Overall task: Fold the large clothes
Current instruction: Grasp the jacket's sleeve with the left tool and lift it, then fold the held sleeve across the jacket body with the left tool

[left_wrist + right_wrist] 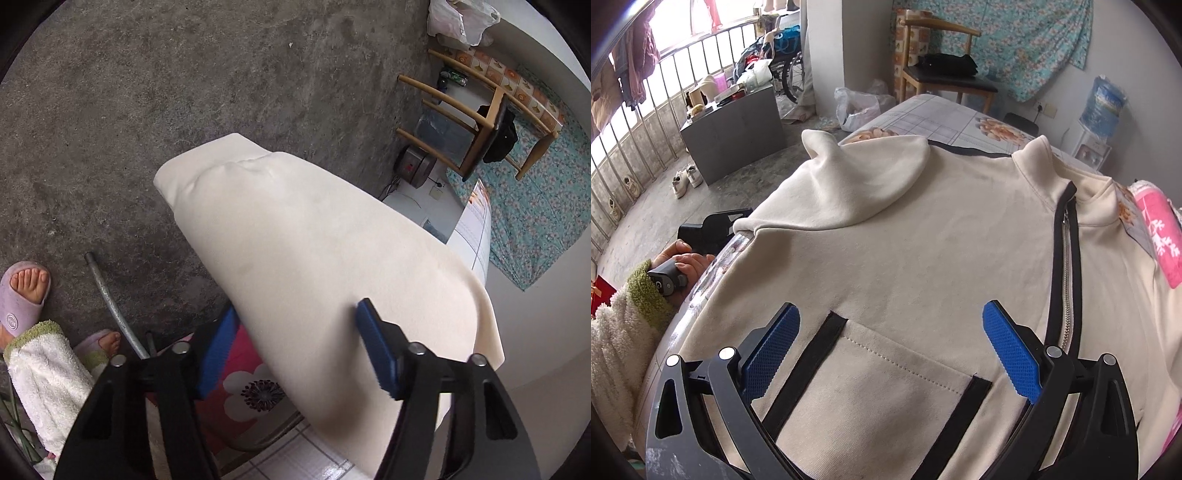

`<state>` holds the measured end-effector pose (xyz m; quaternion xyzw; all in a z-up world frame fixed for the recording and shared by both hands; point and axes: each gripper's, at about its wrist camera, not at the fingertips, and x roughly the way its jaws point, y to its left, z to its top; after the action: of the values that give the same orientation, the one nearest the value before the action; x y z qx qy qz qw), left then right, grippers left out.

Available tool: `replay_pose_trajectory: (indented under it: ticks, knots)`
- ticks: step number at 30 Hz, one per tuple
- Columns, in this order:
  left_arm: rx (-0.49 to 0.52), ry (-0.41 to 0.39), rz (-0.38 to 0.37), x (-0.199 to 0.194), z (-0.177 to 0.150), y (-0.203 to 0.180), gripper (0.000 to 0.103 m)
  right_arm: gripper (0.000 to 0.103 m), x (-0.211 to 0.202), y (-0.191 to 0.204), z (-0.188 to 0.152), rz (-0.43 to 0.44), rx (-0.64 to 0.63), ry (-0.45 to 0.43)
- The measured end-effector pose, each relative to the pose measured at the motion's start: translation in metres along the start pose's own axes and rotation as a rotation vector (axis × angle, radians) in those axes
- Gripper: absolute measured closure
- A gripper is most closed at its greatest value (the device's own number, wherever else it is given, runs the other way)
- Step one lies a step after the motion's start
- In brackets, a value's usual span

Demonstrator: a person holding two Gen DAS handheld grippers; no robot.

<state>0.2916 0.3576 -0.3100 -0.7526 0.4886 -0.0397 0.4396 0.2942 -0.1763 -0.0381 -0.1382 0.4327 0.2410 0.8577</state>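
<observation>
A cream zip-up jacket (923, 240) with black trim lies spread front-up on a table, its left sleeve (857, 184) folded in over the chest. My right gripper (892, 325) is open and empty, just above the jacket's pocket (879, 384). In the left wrist view, cream fabric (314, 240) hangs over the table edge and passes between the open fingers of my left gripper (295, 325); the jaws stand wide, not clamped. My left gripper also shows in the right wrist view (713, 225), beside the table's left edge.
The table (945, 114) has a tiled, flowered cover. A wooden chair (942, 70) stands behind it, a grey box (731, 133) and shoes to the left. A pink cloth (1156, 229) lies at the right. Concrete floor (147, 110) and my slippered feet (26, 291) are below.
</observation>
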Motion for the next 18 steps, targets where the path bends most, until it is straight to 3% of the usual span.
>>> replay_pose_trajectory:
  ticks: [3,8,13,18]
  knots:
    - [0.022,-0.026,0.013,0.000,0.003,-0.007,0.073,0.008,-0.003,-0.001,0.000,-0.008,0.010,-0.007]
    - [0.088,-0.138,0.042,-0.023,-0.001,-0.024,0.090,0.008,-0.005,-0.005,-0.002,-0.026,0.010,-0.015]
    - [0.331,-0.365,0.192,-0.072,-0.028,-0.077,0.094,0.008,-0.014,-0.011,-0.003,-0.024,0.032,-0.034]
    - [0.654,-0.626,0.336,-0.115,-0.103,-0.157,0.095,0.008,-0.039,-0.022,-0.006,-0.029,0.059,-0.083]
